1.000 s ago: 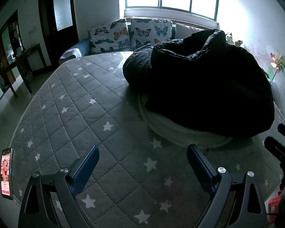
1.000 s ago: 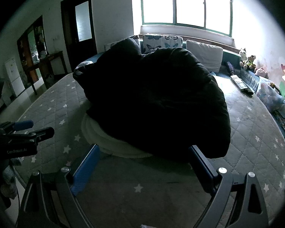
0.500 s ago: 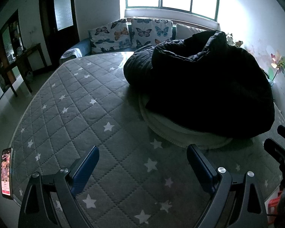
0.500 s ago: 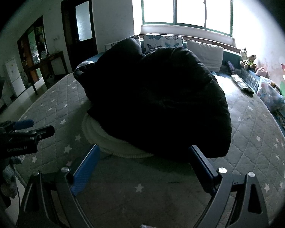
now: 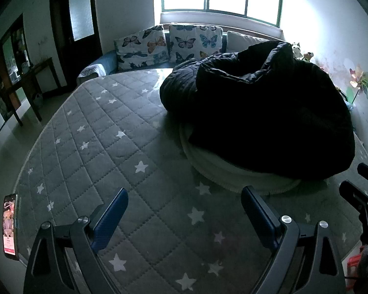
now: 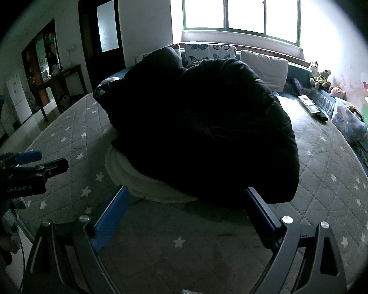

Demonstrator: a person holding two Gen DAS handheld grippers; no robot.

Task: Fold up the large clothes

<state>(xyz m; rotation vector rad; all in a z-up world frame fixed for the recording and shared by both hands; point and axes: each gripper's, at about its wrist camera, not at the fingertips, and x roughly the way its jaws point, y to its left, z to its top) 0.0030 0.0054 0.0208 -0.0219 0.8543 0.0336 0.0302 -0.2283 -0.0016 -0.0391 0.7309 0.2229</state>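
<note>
A big black puffy coat (image 5: pixel 262 107) lies heaped on the grey star-patterned mattress (image 5: pixel 105 132), on top of a folded white garment (image 5: pixel 223 169). In the right wrist view the coat (image 6: pixel 203 127) fills the middle, with the white garment (image 6: pixel 139 181) showing under its near left edge. My left gripper (image 5: pixel 184 210) is open and empty above bare mattress, left of the pile. My right gripper (image 6: pixel 185 208) is open and empty just in front of the coat's near edge.
Butterfly pillows (image 5: pixel 169 41) and a white pillow (image 6: pixel 265 73) line the far side under the window. A phone (image 5: pixel 10 225) lies at the mattress's near left edge. Soft toys (image 6: pixel 319 73), a remote (image 6: pixel 311 105) and a bag (image 6: pixel 350 122) sit along the right wall.
Both grippers have drifted slightly; the view of the pile has shifted a little. Both stay open and nothing was grasped.
</note>
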